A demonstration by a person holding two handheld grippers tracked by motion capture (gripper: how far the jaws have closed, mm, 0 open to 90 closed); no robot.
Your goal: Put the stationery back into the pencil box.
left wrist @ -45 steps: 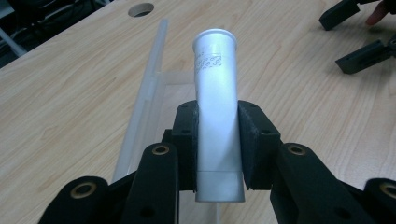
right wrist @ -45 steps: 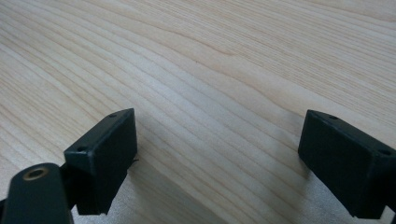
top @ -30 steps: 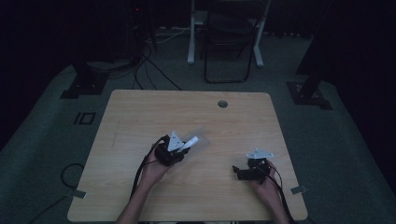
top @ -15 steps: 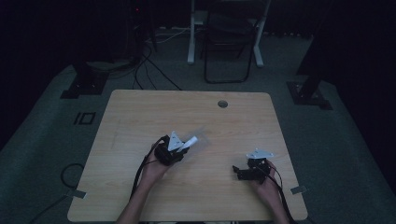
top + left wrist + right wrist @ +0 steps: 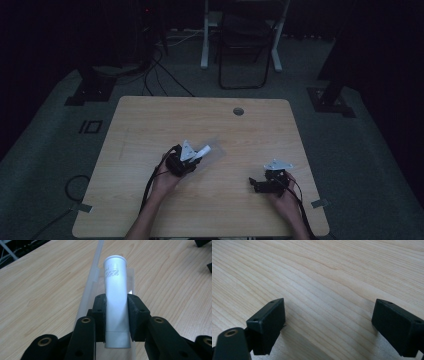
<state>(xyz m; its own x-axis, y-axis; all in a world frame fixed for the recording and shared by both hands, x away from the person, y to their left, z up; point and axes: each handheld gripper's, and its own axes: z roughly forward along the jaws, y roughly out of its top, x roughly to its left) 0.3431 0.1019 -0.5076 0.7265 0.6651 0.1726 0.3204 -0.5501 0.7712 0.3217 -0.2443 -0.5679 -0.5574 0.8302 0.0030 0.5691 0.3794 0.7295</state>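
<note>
A white plastic tube (image 5: 115,297) with small print near its far end is clamped between the black pads of my left gripper (image 5: 116,315). It points away from the hand, over a clear plastic sleeve (image 5: 93,272) lying on the wooden table (image 5: 37,285). From above, the left gripper (image 5: 186,160) sits at the table's middle with the white tube (image 5: 202,150) sticking out to the right. My right gripper (image 5: 260,184) rests near the front right of the table (image 5: 150,125), jaws wide open. Its black pads (image 5: 268,322) stand far apart with bare wood between them.
A round cable hole (image 5: 238,111) sits near the table's far edge. Beyond the table a chair frame (image 5: 242,45) and a white desk leg (image 5: 205,35) stand on the dark floor, with cables (image 5: 160,65) trailing at the left. Tape tabs mark the front corners.
</note>
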